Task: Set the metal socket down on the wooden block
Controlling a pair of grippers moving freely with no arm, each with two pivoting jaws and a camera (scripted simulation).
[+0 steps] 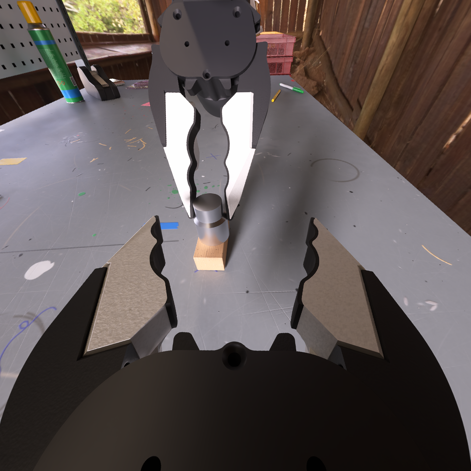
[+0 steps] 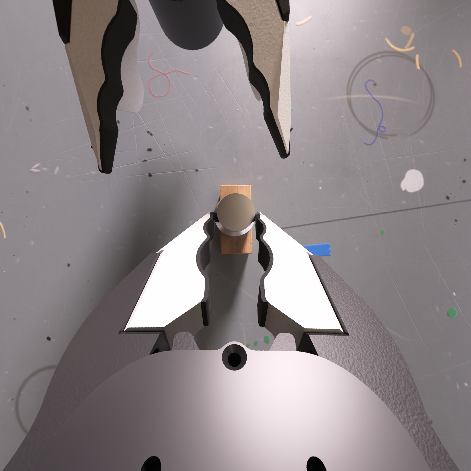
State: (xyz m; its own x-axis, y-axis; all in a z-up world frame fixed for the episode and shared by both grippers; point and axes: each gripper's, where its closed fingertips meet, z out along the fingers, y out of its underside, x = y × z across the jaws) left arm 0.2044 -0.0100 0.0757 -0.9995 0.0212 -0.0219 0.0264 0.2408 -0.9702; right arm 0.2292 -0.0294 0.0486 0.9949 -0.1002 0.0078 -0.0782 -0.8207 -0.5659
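Both my grippers met at the metal socket.

My right gripper pointed down, fingertips pinching its narrow top; my left gripper hung just short of it, jaws spread wide, holding nothing.

The metal socket is polished silver-grey with a darker band round it; the wooden block is pale tan with fine speckled grain. The right tool has white fingers on a grey body, the left tool beige fingers on black. The bench is grey, flecked with green, blue and white paint.
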